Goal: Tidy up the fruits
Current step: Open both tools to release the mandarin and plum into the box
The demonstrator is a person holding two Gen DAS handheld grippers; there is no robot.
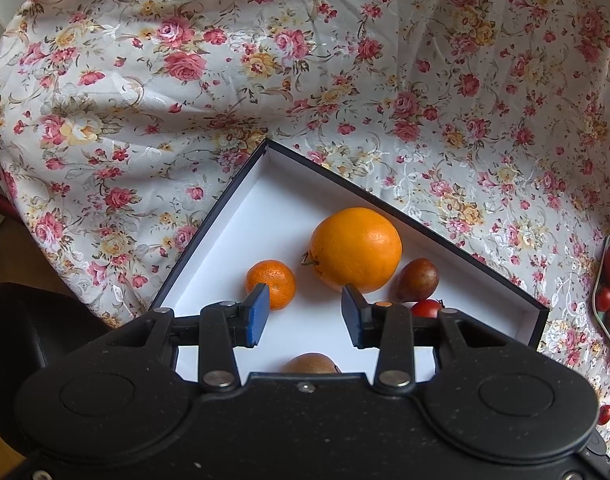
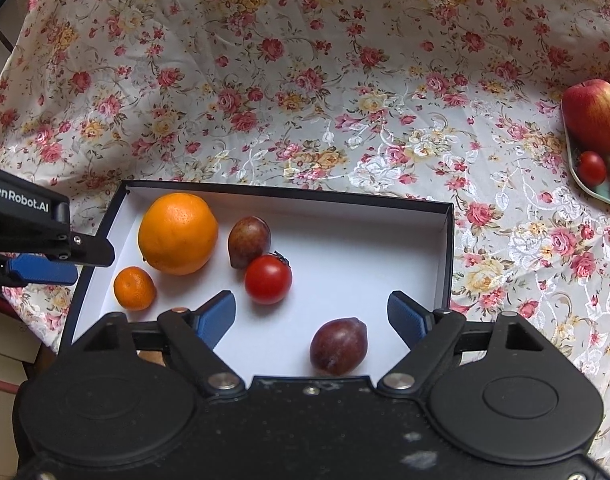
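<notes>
Five fruits lie in plain sight in the white-lined box [image 2: 445,248] on the flowered cloth [image 2: 305,80]: a big orange [image 2: 177,233] toward the far left corner, a small mandarin [image 2: 134,288] just in front of it, a brownish plum [image 2: 249,241] touching a red tomato [image 2: 268,279], and a darker plum [image 2: 338,345] alone near the front; a brown fruit [image 1: 310,363], mostly hidden, shows only in the left wrist view. More fruit waits on a tray [image 2: 593,190] well off to the right, among it an apple [image 2: 593,116] and small tomatoes [image 2: 591,168]. The right gripper [image 2: 311,318] hangs above the box with its jaws spread wide and nothing between them; the left gripper [image 1: 305,314] is likewise apart and empty, over the box's left part.

Judging by looks, the apple is firm and fairly heavy, with waxy skin that may slip; it should be taken across its widest middle, pads on opposite sides. The small tomatoes are light, thin-skinned and easily crushed; a gentle squeeze at the equator would suit them. Round fruit will likely roll on the box's smooth floor once released; set it down low.
</notes>
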